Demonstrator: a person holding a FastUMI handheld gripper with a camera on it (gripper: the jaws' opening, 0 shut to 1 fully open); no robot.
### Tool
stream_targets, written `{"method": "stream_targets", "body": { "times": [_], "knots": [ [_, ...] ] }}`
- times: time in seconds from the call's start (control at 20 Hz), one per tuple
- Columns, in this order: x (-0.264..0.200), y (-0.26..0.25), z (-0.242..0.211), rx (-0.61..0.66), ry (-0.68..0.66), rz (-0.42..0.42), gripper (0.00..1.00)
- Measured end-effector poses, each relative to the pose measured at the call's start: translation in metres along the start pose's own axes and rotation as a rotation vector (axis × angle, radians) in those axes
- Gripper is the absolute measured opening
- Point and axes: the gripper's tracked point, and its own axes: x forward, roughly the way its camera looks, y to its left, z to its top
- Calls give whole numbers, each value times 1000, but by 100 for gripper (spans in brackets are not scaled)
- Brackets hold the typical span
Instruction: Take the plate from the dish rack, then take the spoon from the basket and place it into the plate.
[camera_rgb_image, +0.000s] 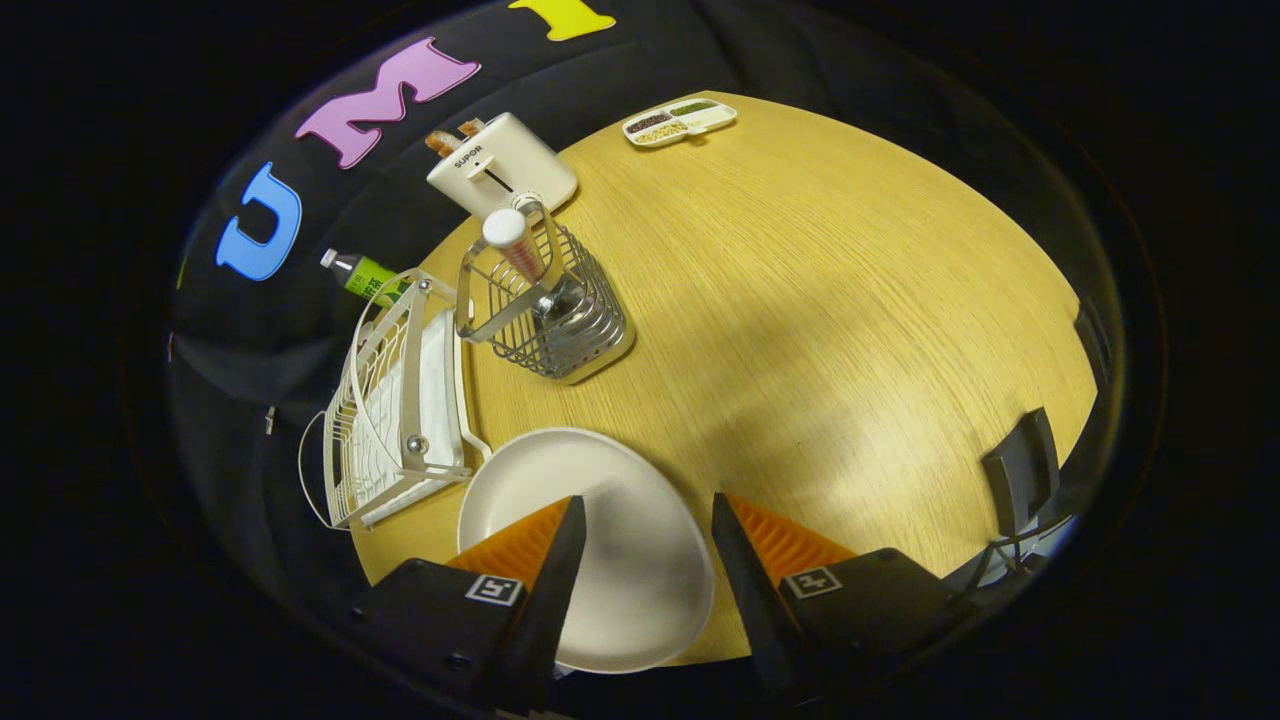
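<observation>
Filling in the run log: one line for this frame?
tool: open, above plate | plate: flat on table, out of rack | spoon: upright in basket | next: spoon

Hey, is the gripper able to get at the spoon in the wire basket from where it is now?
Probably yes. The gripper is open above the plate, and the bare table lies between it and the basket. The spoon handle sticks up above the basket's rim, open from above.

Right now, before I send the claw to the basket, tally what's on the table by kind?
Plates: 1, white plate, lying flat, under the open claw
Racks: 1, dish rack
Baskets: 1, wire basket, holding the spoon
Toasters: 1
Bottles: 1
Divided trays: 1
Total: 7, counting the spoon
</observation>
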Motion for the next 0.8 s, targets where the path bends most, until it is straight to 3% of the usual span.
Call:
{"method": "stream_targets", "body": {
  "times": [0.1,0.4,0.55,0.8],
  "knots": [
    [-5,-2,5,-42,-26,-10,89],
    [-47,26,32,-230,-141,34,92],
    [-72,57,44,-278,-191,101,92],
    [-116,99,94,-408,-325,156,91]
  ]
}}
